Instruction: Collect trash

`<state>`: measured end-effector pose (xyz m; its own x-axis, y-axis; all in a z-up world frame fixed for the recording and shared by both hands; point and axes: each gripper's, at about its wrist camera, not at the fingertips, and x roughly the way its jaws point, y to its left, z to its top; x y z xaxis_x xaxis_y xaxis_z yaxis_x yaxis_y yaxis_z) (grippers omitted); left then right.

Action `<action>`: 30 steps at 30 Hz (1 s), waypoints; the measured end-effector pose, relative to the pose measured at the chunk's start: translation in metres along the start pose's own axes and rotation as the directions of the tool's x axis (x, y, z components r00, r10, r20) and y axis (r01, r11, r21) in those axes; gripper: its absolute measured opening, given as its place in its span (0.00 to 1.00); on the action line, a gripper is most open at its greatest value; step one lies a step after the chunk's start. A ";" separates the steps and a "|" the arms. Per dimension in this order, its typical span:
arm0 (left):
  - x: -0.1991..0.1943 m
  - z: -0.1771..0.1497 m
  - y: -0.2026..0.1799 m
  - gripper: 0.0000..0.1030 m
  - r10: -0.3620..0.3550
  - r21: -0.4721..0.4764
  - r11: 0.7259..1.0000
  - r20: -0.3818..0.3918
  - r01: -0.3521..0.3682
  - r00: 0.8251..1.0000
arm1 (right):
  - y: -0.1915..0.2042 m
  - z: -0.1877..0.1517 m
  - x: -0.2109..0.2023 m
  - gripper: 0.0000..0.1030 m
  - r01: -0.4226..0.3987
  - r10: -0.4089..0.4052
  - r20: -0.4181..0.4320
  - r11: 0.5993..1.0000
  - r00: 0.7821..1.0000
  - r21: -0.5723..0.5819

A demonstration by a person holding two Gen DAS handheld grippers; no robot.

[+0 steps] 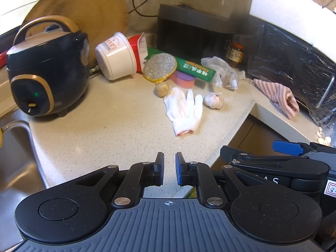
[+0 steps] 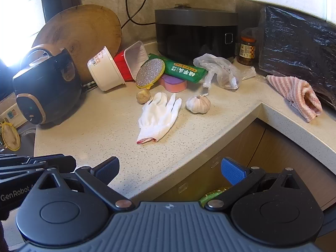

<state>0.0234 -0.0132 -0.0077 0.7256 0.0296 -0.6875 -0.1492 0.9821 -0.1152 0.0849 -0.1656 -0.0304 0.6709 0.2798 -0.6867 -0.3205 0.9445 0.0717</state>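
Note:
Trash lies at the back of the speckled counter: a tipped white paper bowl, a red cup, a clear plastic tray, a green wrapper and a crumpled clear plastic bag. A white glove lies in front. My left gripper hovers over the counter's front edge, jaws nearly closed with a narrow gap, holding nothing. My right gripper is wide open and empty, beside it over the counter edge.
A dark rice cooker stands left by a sink. A round wooden board, a black appliance, a sauce jar, garlic, sponges, a striped towel and a black bag surround.

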 end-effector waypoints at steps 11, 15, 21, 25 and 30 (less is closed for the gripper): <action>0.016 0.011 -0.014 0.14 0.020 0.002 1.000 -0.006 -0.020 1.000 | -0.020 0.008 0.014 1.00 -0.017 0.017 -0.006 1.000 1.000 0.014; 0.028 0.020 -0.018 0.14 -0.030 -0.017 0.999 0.009 0.031 0.999 | -0.035 0.013 0.021 1.00 -0.034 0.033 0.022 0.999 0.999 0.022; 0.058 0.047 -0.010 0.15 -0.253 -0.091 0.962 0.055 0.257 0.966 | -0.074 0.019 0.022 1.00 -0.083 0.073 0.173 0.995 0.982 0.055; 0.084 0.064 -0.006 0.16 -0.144 -0.133 0.980 0.022 0.146 0.989 | -0.099 0.021 0.033 1.00 -0.088 0.080 0.218 0.996 0.973 0.028; 0.116 0.077 0.006 0.16 -0.079 -0.128 0.989 -0.044 0.073 0.996 | -0.108 0.018 0.068 1.00 0.015 -0.013 0.105 1.000 0.994 -0.016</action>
<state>0.1585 0.0108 -0.0324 0.7045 -0.0561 -0.7075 -0.1808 0.9498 -0.2554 0.1774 -0.2457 -0.0716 0.7419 0.2837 -0.6075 -0.3208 0.9458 0.0499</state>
